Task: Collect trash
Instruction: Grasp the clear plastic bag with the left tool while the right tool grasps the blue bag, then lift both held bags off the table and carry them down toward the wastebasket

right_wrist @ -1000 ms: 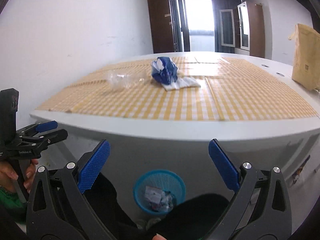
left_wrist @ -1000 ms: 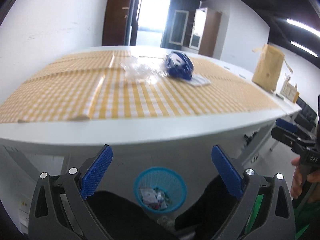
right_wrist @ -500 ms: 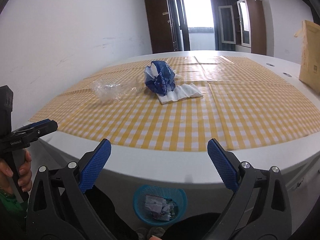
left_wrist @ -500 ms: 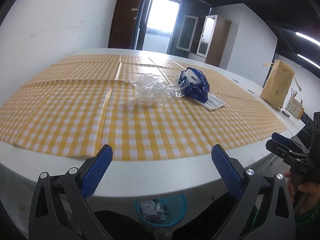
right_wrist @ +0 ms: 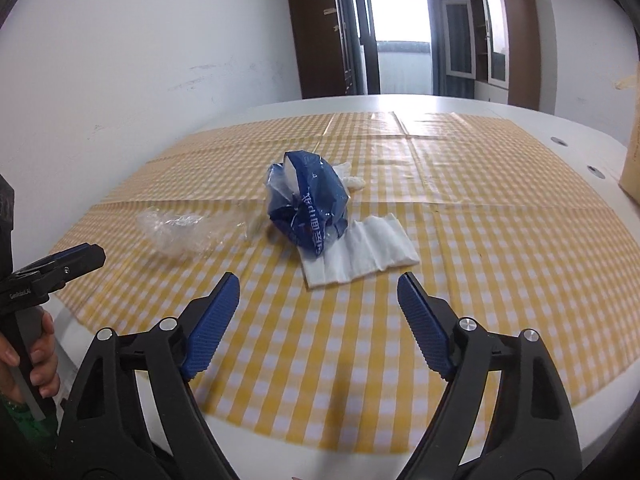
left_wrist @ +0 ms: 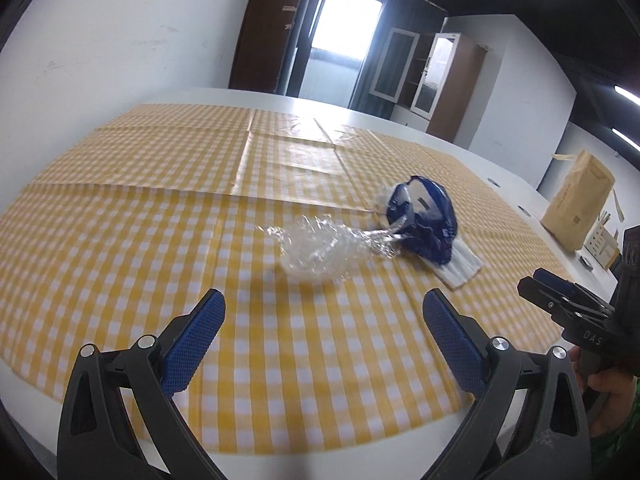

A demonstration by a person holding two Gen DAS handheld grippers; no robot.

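Observation:
On the yellow checked tablecloth [left_wrist: 120, 240] lie a crumpled clear plastic wrap [left_wrist: 316, 248] [right_wrist: 180, 232], a crumpled blue plastic bag [left_wrist: 424, 220] [right_wrist: 308, 208] and a folded white napkin [right_wrist: 360, 254] [left_wrist: 460, 268] partly under the bag. My left gripper [left_wrist: 324, 312] hovers open just short of the clear wrap, nothing between its fingers. My right gripper [right_wrist: 318, 292] hangs over the cloth just short of the napkin; its jaws are closing, wide apart, with nothing between them. Each gripper shows at the edge of the other's view.
A brown paper bag [left_wrist: 576, 212] and a small box of items [left_wrist: 600, 244] stand at the table's far right. The white table rim [right_wrist: 560, 132] runs around the cloth. A white wall is on the left; cabinets and a bright doorway stand behind.
Both grippers have risen and moved forward from below the table edge to above the cloth, near the trash. The blue waste basket under the table has dropped out of view. The right jaws have narrowed.

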